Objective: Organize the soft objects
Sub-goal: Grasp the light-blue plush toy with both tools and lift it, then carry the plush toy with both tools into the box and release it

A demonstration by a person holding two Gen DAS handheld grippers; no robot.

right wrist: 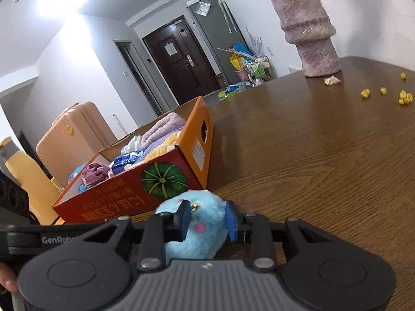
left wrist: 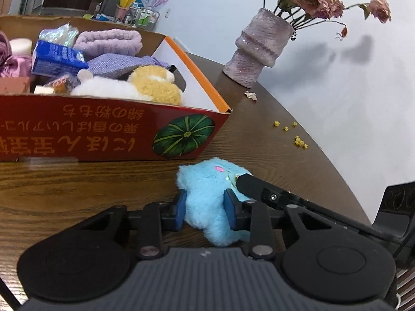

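Note:
A fluffy light-blue plush toy [left wrist: 207,181] lies on the brown wooden table [left wrist: 77,189], just in front of the red cardboard box [left wrist: 103,140]. My left gripper [left wrist: 205,211] is shut on it, its blue pads pressing into the fur on both sides. One black finger [left wrist: 251,184] of the right gripper reaches the toy's face from the right. In the right wrist view the right gripper [right wrist: 208,220] is also shut on the same plush toy [right wrist: 197,243], beside the box [right wrist: 124,197].
The box holds a purple towel [left wrist: 109,41], a yellow-and-white plush [left wrist: 153,85], a blue packet [left wrist: 57,59] and other items. A pink vase [left wrist: 256,49] with dried roses stands behind, near yellow crumbs [left wrist: 298,140]. A suitcase [right wrist: 70,140] stands beyond the table.

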